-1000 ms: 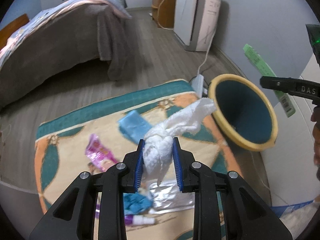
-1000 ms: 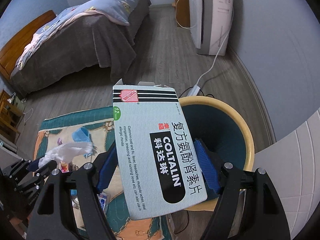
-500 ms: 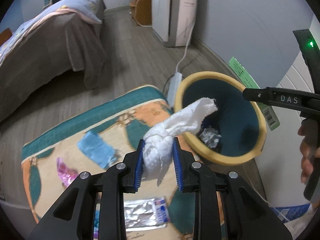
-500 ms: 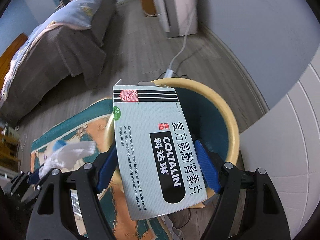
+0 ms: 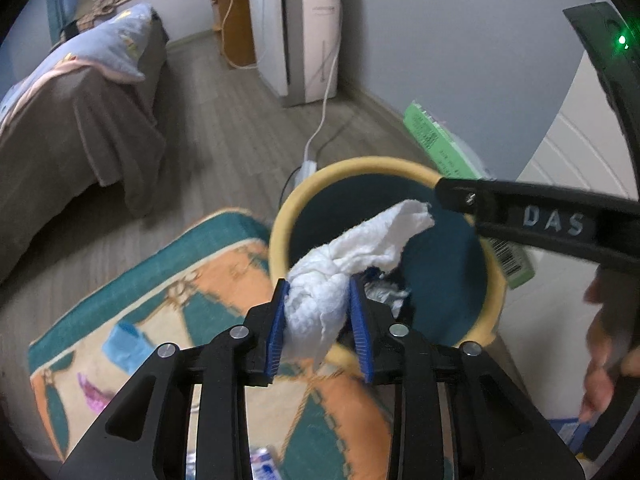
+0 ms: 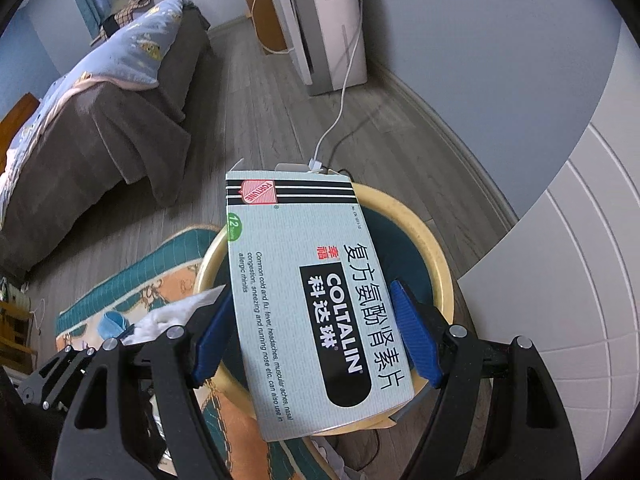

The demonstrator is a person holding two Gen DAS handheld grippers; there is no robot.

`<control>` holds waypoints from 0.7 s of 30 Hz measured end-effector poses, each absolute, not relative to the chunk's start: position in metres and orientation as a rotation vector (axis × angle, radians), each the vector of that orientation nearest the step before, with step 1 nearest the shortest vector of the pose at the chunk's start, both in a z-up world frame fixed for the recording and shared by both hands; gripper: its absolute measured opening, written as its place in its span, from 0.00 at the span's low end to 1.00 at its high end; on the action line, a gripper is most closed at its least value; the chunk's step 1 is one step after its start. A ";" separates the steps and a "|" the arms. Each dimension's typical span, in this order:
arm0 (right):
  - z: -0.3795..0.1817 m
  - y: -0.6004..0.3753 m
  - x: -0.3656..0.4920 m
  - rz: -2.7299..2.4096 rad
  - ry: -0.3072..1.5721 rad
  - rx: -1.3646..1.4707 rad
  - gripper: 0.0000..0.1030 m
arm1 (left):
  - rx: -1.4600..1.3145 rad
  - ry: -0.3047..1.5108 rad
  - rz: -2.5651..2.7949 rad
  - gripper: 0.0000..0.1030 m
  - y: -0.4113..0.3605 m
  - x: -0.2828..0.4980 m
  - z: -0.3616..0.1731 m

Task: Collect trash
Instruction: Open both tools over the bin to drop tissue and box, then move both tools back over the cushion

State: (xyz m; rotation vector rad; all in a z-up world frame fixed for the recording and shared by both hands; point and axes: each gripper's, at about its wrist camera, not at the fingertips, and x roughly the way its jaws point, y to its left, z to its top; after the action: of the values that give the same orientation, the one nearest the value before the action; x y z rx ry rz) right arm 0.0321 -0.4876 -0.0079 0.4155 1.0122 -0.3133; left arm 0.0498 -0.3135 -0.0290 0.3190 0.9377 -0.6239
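A crumpled white tissue (image 5: pixel 360 240) sits between the blue pads of my left gripper (image 5: pixel 318 280). Its jaws are opening, and the pads still touch the wad. The tissue hangs over the near rim of the yellow-rimmed, dark-blue bin (image 5: pixel 280 232), which has trash at its bottom. My right gripper (image 6: pixel 312 292) is shut on a Coltalin medicine box (image 6: pixel 312 280), held over the bin (image 6: pixel 436 264). In the left wrist view one right-gripper finger (image 5: pixel 540 220) crosses the bin's far side, and the box's green edge (image 5: pixel 440 148) shows behind it.
The bin stands at the corner of a teal and orange rug (image 5: pixel 180 292) with a blue scrap (image 5: pixel 120 340) and a pink wrapper (image 5: pixel 94 392) on it. A power strip with cable (image 5: pixel 310 166) lies behind the bin. Bed (image 5: pixel 60 120) left, white appliance (image 5: pixel 304 32) far, white panel (image 6: pixel 560 280) right.
Both grippers have come closer to the bin with their loads. The tissue has gone from over the rug to over the bin's rim, and the left jaws stand slightly wider.
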 end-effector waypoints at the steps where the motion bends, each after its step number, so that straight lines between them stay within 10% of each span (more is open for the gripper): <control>1: -0.007 -0.488 0.032 -0.318 1.002 0.416 0.73 | 0.314 0.931 -0.628 0.40 -0.315 0.051 -0.028; 10: -0.010 -0.484 0.035 -0.311 1.016 0.412 0.91 | 0.306 0.878 -0.622 0.80 -0.303 0.042 -0.023; 21: -0.009 -0.464 0.043 -0.295 1.039 0.337 0.94 | 0.295 0.873 -0.500 0.88 -0.223 0.048 -0.018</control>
State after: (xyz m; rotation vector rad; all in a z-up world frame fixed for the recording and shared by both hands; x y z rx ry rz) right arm 0.0426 -0.4641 -0.0089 0.3367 1.0386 -0.2950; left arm 0.0477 -0.2232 -0.0183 0.2951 0.8734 -0.4997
